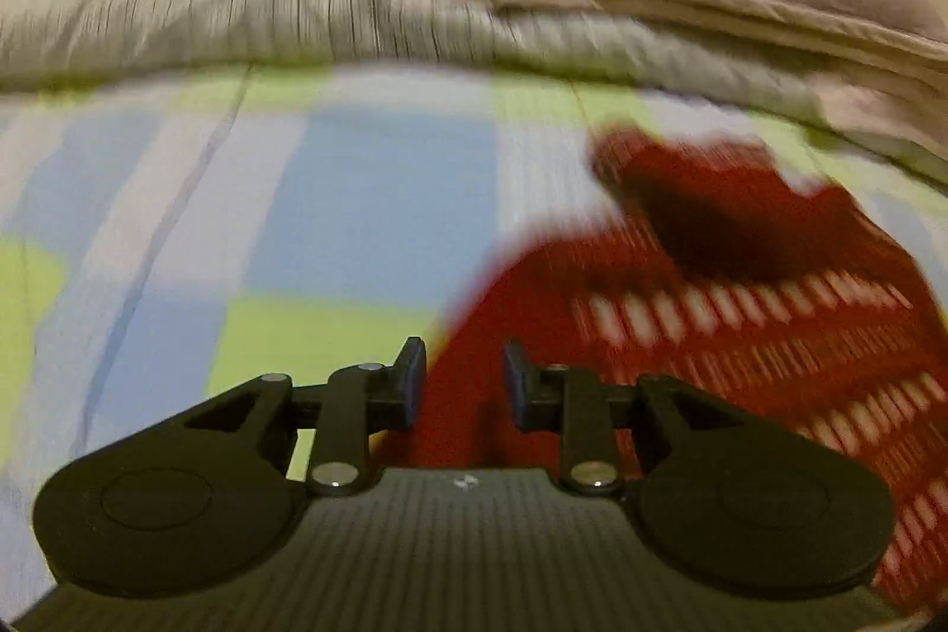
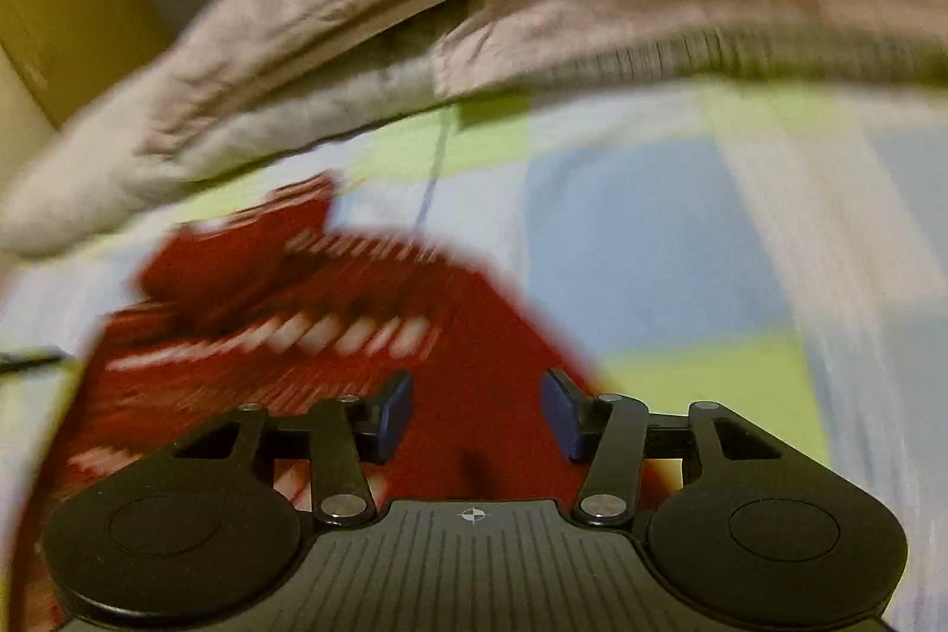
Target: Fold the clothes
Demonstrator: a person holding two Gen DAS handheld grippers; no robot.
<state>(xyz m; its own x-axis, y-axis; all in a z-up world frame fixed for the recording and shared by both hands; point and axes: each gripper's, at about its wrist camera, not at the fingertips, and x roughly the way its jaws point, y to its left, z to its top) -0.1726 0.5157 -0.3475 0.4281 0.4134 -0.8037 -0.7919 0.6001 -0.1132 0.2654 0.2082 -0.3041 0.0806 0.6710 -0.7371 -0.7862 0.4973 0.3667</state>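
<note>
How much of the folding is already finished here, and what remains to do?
Done: the red garment lies spread on the checked sheet, one part near its top seemingly turned over, though blur hides the details. In hand: nothing. The left claw and right claw both stand open above its near edge, gripping no cloth. Left: probably most of the folding, since the garment is far from a compact bundle.

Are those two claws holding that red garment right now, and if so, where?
Neither holds it. The left claw and right claw both stand open above the red garment, pads apart, no cloth pinched.
</note>
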